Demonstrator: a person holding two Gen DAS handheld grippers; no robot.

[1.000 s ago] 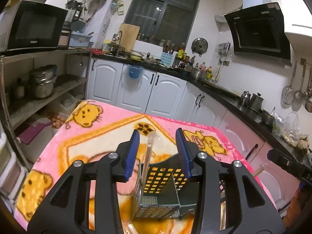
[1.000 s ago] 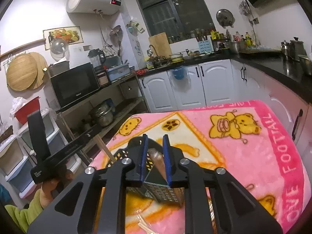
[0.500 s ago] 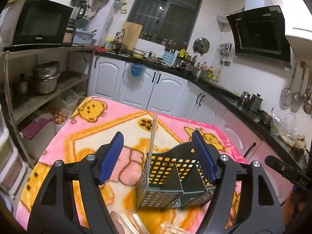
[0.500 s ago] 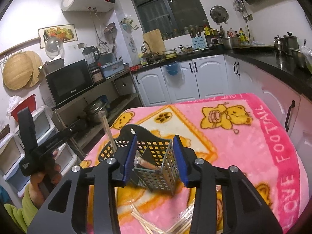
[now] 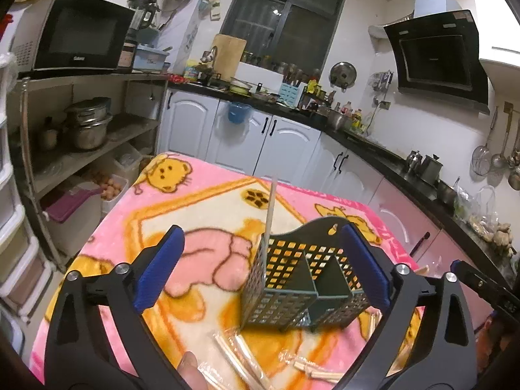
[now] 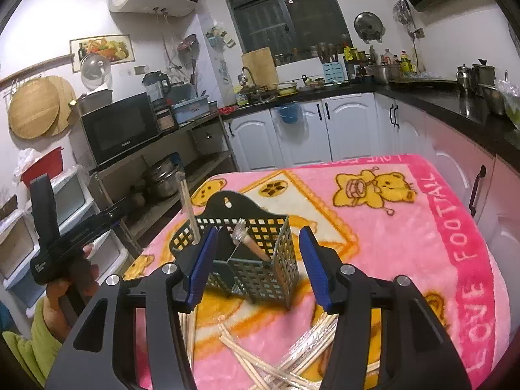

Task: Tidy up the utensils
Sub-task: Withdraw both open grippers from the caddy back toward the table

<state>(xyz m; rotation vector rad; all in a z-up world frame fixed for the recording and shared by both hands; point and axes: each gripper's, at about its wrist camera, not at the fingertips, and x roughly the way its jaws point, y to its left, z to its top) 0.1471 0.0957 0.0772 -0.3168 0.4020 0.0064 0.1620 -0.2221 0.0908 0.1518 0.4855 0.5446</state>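
A dark green perforated utensil holder [image 5: 292,279] [image 6: 256,260] stands on the pink bear blanket [image 5: 195,214]. One bare chopstick [image 5: 269,208] [image 6: 188,204] stands upright in its left compartment. A plastic-wrapped utensil [image 6: 248,243] leans in the right compartment. Loose wrapped chopsticks [image 5: 240,357] [image 6: 260,364] lie on the blanket in front of the holder. My left gripper [image 5: 260,240] is opening wide, with nothing touching its blue pads. My right gripper [image 6: 257,237] is also opening, and the holder shows beyond its jaws, untouched.
An open shelf with a microwave [image 5: 81,35] and steel pots [image 5: 87,123] stands to the left of the table. White cabinets [image 5: 269,143] under a black counter [image 5: 406,169] run behind and along the right. A hand [image 6: 65,279] holds the left gripper at the table's left edge.
Both grippers have opened and drawn back from the holder. The chopstick and the wrapped utensil that they held now stand free in the holder.
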